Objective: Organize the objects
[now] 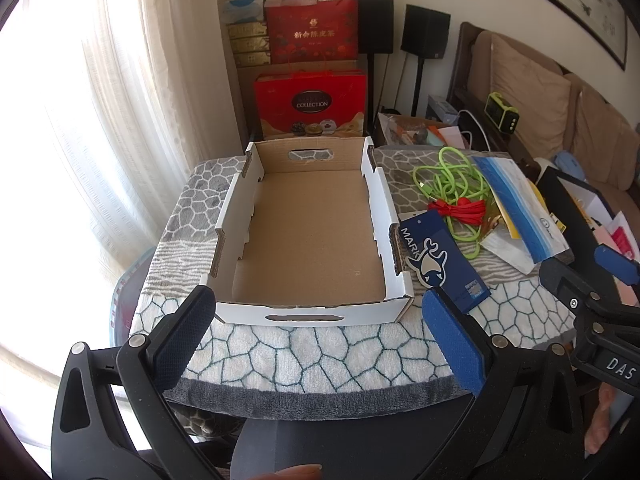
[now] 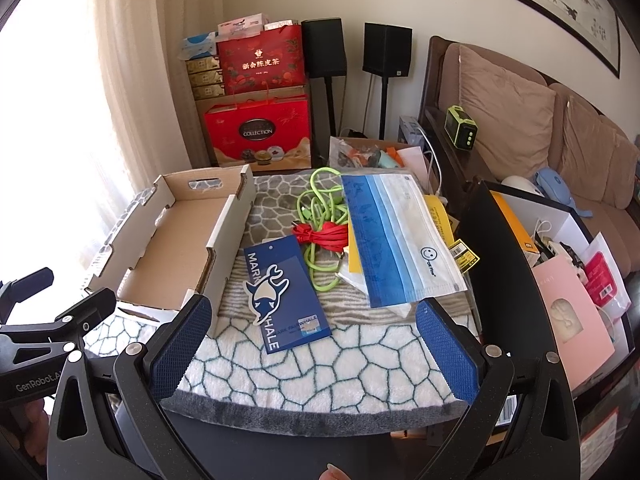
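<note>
**Towel-covered table: one empty tray, loose items beside it**

Surface: a table draped with a plush grey-and-white towel [image 2: 320,364] in a cobble pattern.

Container: a shallow white corrugated-cardboard tray [image 1: 308,236] with brown inner floor and cut-out handles in its end walls. It sits on the left half of the towel, its near end wall just back from the towel's front edge. Nothing lies in it.

Loose items, all on the right half of the towel:
- a dark blue card tag printed with a white whale [image 2: 286,292], flat, its left edge close against the tray's right wall;
- a bright green coiled cable [image 2: 322,208], toward the towel's back edge;
- a red bundled cord [image 2: 322,234], lying over the green coil;
- a clear pack of blue-and-white face masks [image 2: 394,236], along the towel's right edge, overlapping yellow packaging and white papers beneath it.

Second container: a black open box [image 2: 516,240] off the towel's right edge, holding small cartons and a pink packet.

Grippers: the left gripper [image 1: 320,344] hovers before the tray's near wall, jaws spread fully wide, gripping nothing and touching nothing. The right gripper [image 2: 314,352] hangs over the towel's front edge near the whale tag, jaws likewise at full spread, with nothing between the blue pads.
</note>
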### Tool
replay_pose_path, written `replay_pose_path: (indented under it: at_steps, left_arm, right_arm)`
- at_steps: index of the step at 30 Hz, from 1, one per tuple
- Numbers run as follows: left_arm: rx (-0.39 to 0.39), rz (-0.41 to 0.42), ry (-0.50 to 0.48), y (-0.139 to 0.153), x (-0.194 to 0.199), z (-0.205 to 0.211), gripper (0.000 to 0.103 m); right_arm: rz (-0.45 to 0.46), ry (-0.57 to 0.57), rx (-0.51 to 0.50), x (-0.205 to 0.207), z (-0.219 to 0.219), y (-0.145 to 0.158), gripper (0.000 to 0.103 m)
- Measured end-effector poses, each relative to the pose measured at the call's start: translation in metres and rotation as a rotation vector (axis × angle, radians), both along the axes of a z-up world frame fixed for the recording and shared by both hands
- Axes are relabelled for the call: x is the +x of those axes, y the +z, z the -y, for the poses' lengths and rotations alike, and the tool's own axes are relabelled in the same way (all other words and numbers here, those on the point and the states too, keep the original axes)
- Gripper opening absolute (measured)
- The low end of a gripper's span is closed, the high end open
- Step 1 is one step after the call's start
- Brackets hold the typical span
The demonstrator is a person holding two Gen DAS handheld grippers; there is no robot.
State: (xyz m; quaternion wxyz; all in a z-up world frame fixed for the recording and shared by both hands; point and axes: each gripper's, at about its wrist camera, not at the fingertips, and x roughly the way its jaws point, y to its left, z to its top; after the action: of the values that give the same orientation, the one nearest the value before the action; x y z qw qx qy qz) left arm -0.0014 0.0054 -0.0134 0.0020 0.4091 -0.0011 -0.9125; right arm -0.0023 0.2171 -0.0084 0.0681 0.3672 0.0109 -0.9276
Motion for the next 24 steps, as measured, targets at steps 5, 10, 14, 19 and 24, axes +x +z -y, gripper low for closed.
replay_pose_path:
  at_steps: [5, 10, 14, 19, 24]
  left_arm:
    - [-0.001, 0.0, -0.001, 0.0001, 0.0, -0.0001, 0.103]
    - [-0.002, 0.0, 0.0, 0.0001, 0.0, -0.0002, 0.103]
    - [-0.001, -0.001, 0.001, -0.0011, -0.0003, 0.0003, 0.103]
    - [-0.001, 0.0, 0.0, -0.0019, -0.0003, 0.0003, 0.103]
    - [-0.001, 0.0, 0.0, -0.001, -0.0003, 0.0003, 0.103]
  right_arm:
    - [0.0, 0.001, -0.001, 0.0, -0.0002, -0.0002, 0.103]
    - [0.0, 0.001, -0.001, -0.0002, -0.0007, -0.0003, 0.103]
    - [-0.002, 0.001, 0.0, -0.0004, -0.0001, 0.0007, 0.103]
    - [-0.001, 0.002, 0.001, -0.0006, -0.0002, 0.0006, 0.103]
    - [-0.001, 0.002, 0.0, -0.0007, -0.0002, 0.0004, 0.103]
